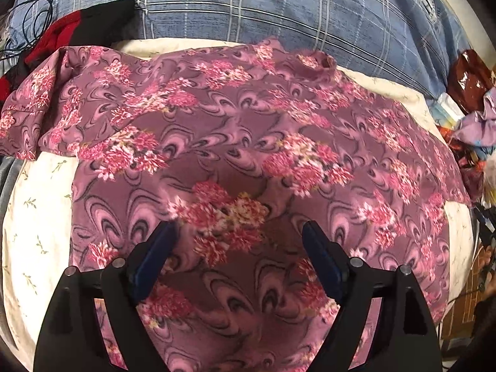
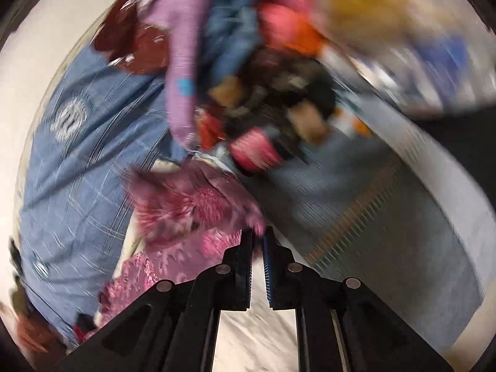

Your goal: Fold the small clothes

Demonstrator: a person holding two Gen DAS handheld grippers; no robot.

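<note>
Fingers of the left gripper are seen spread wide, with nothing between them; both blue-padded tips are poised over the purple flowered garment, and contact with the cloth cannot be confirmed. That garment is laid out broadly across a cream sheet printed with small green sprigs, its far edge lying near a blue checked pillow; one end is bunched up at the left side of the view. A red and black cloth and some thin dark cables are noted beyond the bunched end. At the right edge a heap of mixed clothes is visible. In the right wrist view, heavily blurred, the fingers of the right gripper are drawn nearly together, and a corner of the same flowered garment is pinched at their tips, the cloth trailing off to the left. The blue checked pillow is recorded on the left, the heap of mixed clothes ahead, and a grey ribbed cloth on the right. Further detail in this view cannot be resolved.
</note>
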